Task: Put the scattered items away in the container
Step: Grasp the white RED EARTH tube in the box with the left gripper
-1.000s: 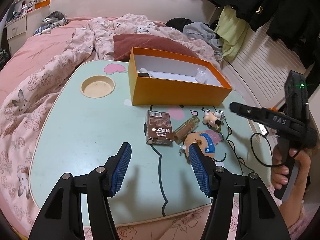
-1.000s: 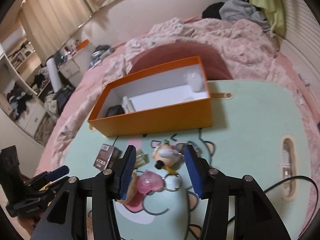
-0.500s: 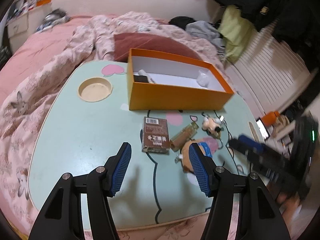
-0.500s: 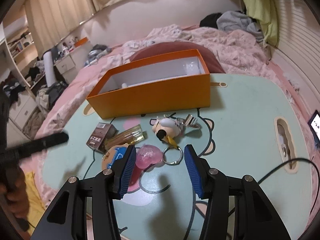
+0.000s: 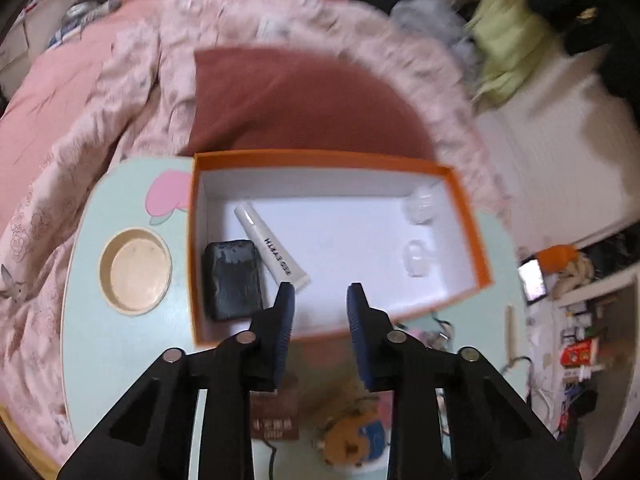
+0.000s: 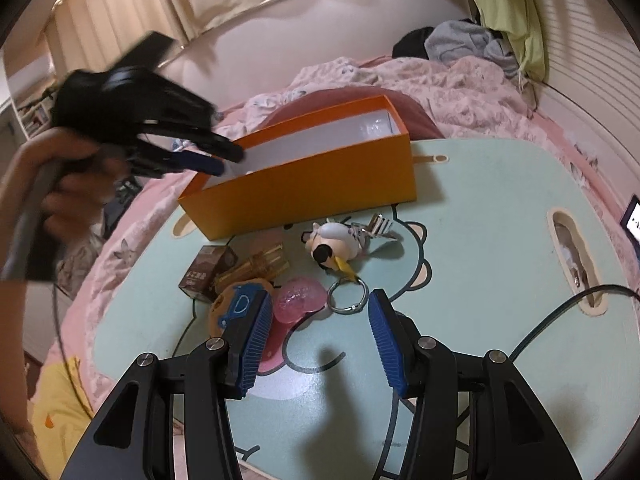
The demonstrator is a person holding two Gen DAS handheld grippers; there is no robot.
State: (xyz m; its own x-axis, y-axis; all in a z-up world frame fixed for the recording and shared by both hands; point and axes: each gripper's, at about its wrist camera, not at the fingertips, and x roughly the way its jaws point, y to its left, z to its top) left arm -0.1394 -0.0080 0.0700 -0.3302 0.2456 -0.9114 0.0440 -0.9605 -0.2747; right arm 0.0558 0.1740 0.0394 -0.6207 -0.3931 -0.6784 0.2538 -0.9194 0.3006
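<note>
An orange box (image 5: 464, 216) (image 6: 320, 184) stands on the pale green table (image 6: 480, 240). It holds a black case (image 5: 234, 278), a white tube (image 5: 272, 248) and clear plastic bits (image 5: 420, 208). My left gripper (image 5: 320, 300) is open and empty, raised above the box's near wall; it shows in the right wrist view (image 6: 212, 160). My right gripper (image 6: 318, 312) is open and empty, low over the table near a pink item (image 6: 300, 300) and key ring (image 6: 347, 298). A cow keychain (image 6: 332, 244), brown box (image 6: 202, 276), amber lighter (image 6: 252, 270) and orange-blue toy (image 6: 236, 308) lie scattered.
A round cup recess (image 5: 135, 272) sits left of the box. A slot recess (image 6: 572, 256) is at the table's right, with a black cable (image 6: 560, 312) near it. Pink bedding (image 5: 80, 100) surrounds the table.
My left gripper has risen and moved forward from above the scattered items to above the orange box, its jaws narrower. My right gripper has drawn back a little from the box.
</note>
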